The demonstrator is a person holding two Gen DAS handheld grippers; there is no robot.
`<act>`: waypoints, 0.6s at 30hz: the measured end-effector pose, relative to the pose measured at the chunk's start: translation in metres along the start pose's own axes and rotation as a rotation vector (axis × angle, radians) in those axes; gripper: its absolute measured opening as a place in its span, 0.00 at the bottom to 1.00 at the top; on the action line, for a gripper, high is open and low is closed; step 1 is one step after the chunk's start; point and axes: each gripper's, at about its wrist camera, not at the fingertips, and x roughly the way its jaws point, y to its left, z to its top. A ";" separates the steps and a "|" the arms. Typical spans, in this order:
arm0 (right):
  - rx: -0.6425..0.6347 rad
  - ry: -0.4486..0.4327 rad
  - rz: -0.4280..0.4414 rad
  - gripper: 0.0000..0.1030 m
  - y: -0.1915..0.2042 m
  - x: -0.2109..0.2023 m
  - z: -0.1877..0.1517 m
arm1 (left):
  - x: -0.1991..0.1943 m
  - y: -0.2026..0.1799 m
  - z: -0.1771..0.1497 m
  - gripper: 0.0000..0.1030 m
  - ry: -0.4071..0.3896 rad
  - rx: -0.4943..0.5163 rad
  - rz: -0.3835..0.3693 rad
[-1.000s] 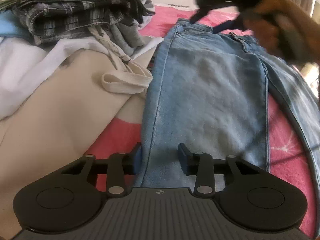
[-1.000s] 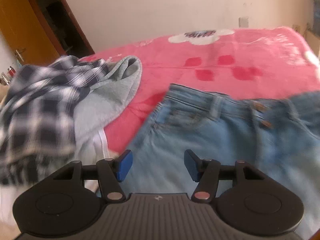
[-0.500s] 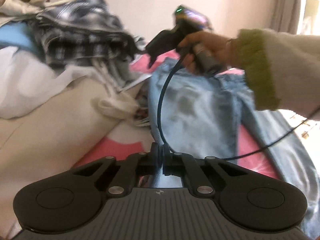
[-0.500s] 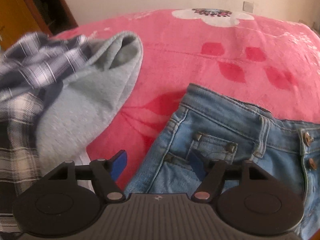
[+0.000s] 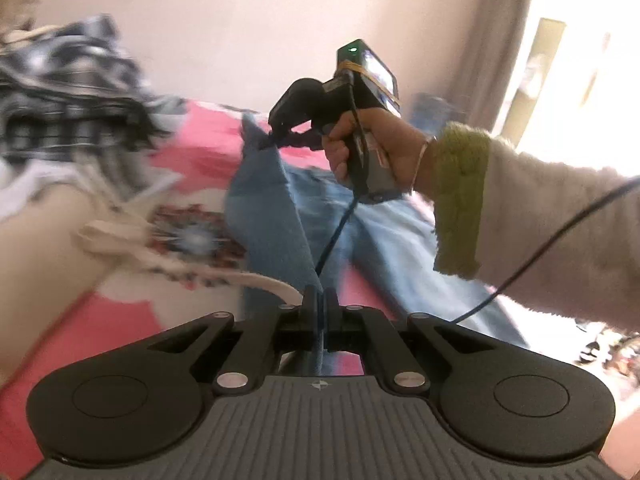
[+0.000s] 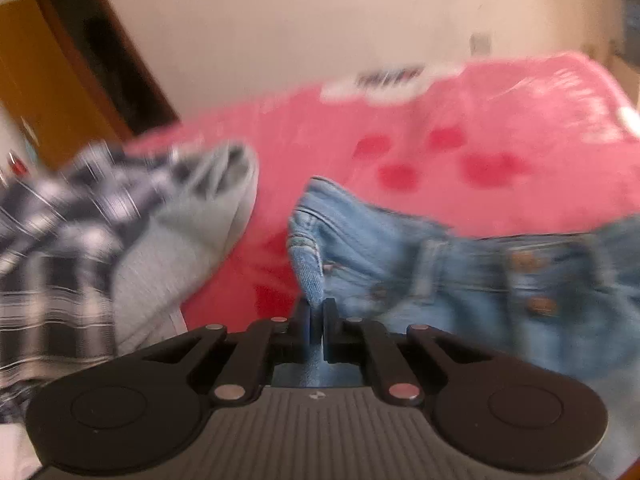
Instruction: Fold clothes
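Note:
Light blue jeans (image 5: 272, 224) lie on a pink bedspread (image 5: 120, 332). My left gripper (image 5: 320, 300) is shut on the edge of one leg, and the denim runs taut from its pads up to the waist. At the waist, my right gripper (image 5: 276, 136) is held by a hand in a cream sleeve with a green cuff. In the right wrist view the right gripper (image 6: 316, 312) is shut on the waistband corner of the jeans (image 6: 400, 248), which is pulled up off the bedspread (image 6: 480, 140).
A pile of clothes lies to the left: a plaid shirt (image 5: 60, 112), a grey garment (image 6: 180, 248) and a beige garment (image 5: 40, 248) with a drawstring. A dark cable (image 5: 540, 256) hangs from the right gripper across the jeans. A wooden door (image 6: 36, 80) stands behind.
Both grippers have gone from open to shut on the jeans. The left one has lifted the leg edge; the right one has pinched the waistband corner and pulled it up.

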 end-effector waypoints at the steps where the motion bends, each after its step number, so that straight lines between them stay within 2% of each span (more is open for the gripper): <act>1: 0.004 -0.032 -0.006 0.04 -0.010 -0.015 -0.005 | 0.002 -0.006 -0.001 0.00 0.008 0.005 -0.025; 6: 0.023 -0.129 -0.082 0.04 -0.063 -0.057 -0.023 | 0.021 -0.033 0.000 0.00 0.057 0.023 -0.129; 11: 0.126 -0.143 -0.123 0.04 -0.117 -0.068 -0.028 | 0.046 -0.053 0.006 0.00 0.092 0.041 -0.181; 18: 0.206 -0.154 -0.142 0.04 -0.166 -0.078 -0.030 | 0.075 -0.075 0.012 0.00 0.122 0.047 -0.240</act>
